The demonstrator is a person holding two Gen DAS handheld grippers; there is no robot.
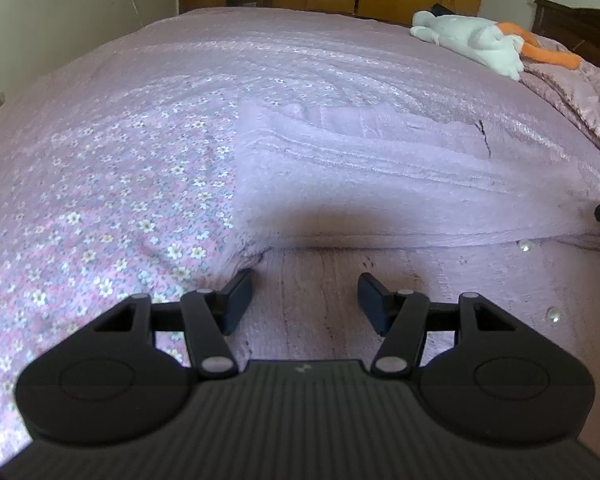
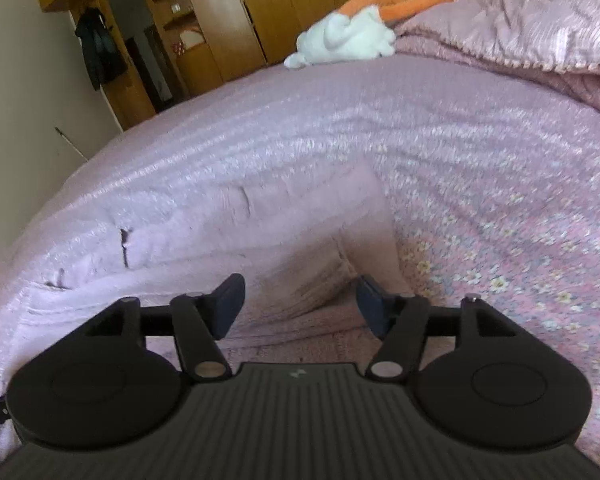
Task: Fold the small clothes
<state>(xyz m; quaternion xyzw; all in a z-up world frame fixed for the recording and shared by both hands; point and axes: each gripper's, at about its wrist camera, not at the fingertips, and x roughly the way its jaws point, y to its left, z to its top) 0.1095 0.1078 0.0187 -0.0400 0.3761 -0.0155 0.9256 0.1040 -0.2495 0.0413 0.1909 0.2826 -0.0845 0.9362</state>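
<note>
Left gripper (image 1: 305, 296): black two-finger tool, jaws spread wide with nothing between them, poised low over the near part of the garment.
Right gripper (image 2: 300, 300): same black tool, jaws wide apart and empty, its fingers flanking a rumpled rise of the cloth; whether the pads touch it I cannot tell.
Garment: a pale lilac ribbed knit piece (image 1: 360, 160) lying spread on the bed, with small shiny buttons (image 1: 553, 314) near its front edge in the left view.
Edges: in the left view a straight side edge runs down just left of centre and a folded hem crosses in front of the fingers; in the right view a corner (image 2: 364, 168) and side edge fall toward the right finger.
Surface: pink flower-printed bedspread (image 1: 100, 200).
Open room: bare bedspread wide on both outer sides and beyond the garment.
Far items: white and orange plush toy (image 1: 468, 42) and crumpled pink quilt (image 2: 540, 32), well apart from the work; wooden wardrobes (image 2: 236, 20) behind.
</note>
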